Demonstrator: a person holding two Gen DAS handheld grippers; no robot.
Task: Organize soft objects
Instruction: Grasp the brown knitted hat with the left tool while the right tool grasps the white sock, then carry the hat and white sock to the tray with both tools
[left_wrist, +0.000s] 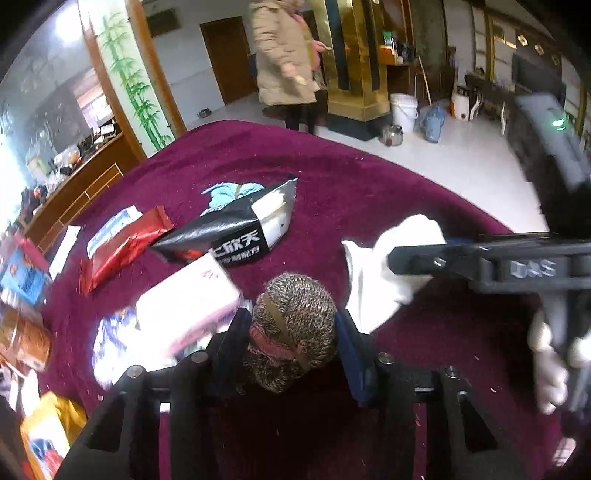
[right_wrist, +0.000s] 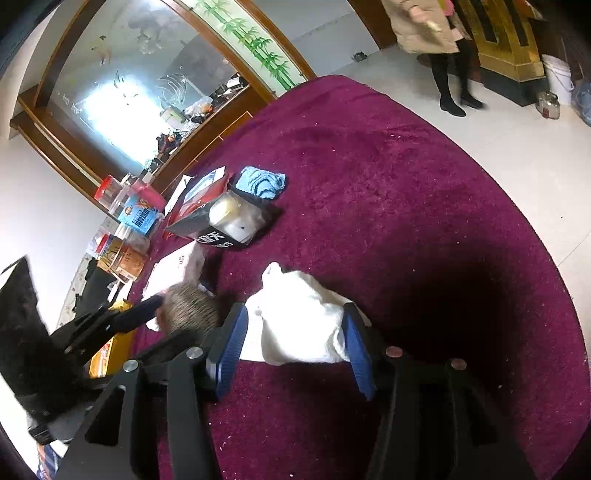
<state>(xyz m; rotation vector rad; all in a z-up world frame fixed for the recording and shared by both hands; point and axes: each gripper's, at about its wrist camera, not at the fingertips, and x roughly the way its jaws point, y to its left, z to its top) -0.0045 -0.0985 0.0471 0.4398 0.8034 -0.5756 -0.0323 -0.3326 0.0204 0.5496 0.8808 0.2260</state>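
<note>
A speckled brown-grey knitted bundle (left_wrist: 295, 325) sits between the pads of my left gripper (left_wrist: 291, 339), which is shut on it above the maroon tablecloth (left_wrist: 351, 177). The bundle also shows in the right wrist view (right_wrist: 192, 306). A white cloth (right_wrist: 299, 321) lies crumpled on the tablecloth (right_wrist: 406, 206) between the blue pads (right_wrist: 232, 343) of my right gripper (right_wrist: 295, 343), whose jaws stand wide around it; whether they press it I cannot tell. The cloth also shows in the left wrist view (left_wrist: 384, 266). A light blue cloth (right_wrist: 262, 182) lies farther back.
A black foil bag (left_wrist: 236, 232), a red packet (left_wrist: 122, 251) and a pink-white pack (left_wrist: 188, 302) lie left of centre. Jars and boxes (right_wrist: 129, 229) crowd the table's left edge. A person in a beige coat (left_wrist: 284, 55) stands beyond the table.
</note>
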